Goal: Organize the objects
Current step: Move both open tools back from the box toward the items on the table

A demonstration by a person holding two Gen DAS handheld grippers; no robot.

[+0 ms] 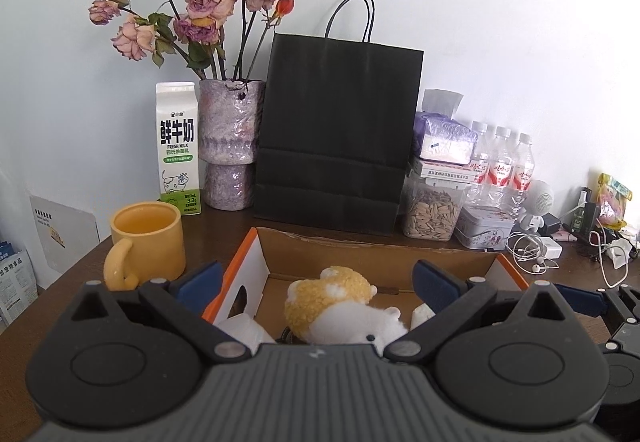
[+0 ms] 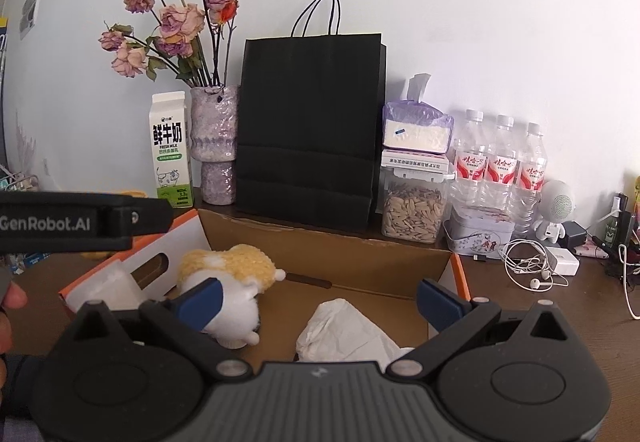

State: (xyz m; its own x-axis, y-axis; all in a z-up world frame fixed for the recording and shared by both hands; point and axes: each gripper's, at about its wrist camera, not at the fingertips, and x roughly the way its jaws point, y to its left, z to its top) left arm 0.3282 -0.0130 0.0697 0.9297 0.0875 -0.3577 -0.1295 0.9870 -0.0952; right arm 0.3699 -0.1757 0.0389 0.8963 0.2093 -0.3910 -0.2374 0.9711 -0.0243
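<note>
An open cardboard box with orange-edged flaps (image 1: 360, 254) (image 2: 320, 246) sits on the brown table. Inside lies a yellow-and-white plush toy (image 1: 340, 306) (image 2: 232, 282) and crumpled white paper (image 2: 344, 330). My left gripper (image 1: 318, 282) is open and empty, its fingers spread above the box on either side of the plush. My right gripper (image 2: 318, 302) is open and empty above the box, its left fingertip (image 2: 200, 302) in front of the plush and the paper between the fingers. The left gripper's body also shows at the left in the right wrist view (image 2: 80, 222).
A yellow mug (image 1: 146, 242) stands left of the box. Behind are a milk carton (image 1: 178, 149), a vase of dried roses (image 1: 230, 145), a black paper bag (image 1: 336, 137), a seed jar (image 1: 432, 213), a tin (image 1: 484, 228), water bottles (image 2: 500, 165), earphones and cables (image 2: 532, 266).
</note>
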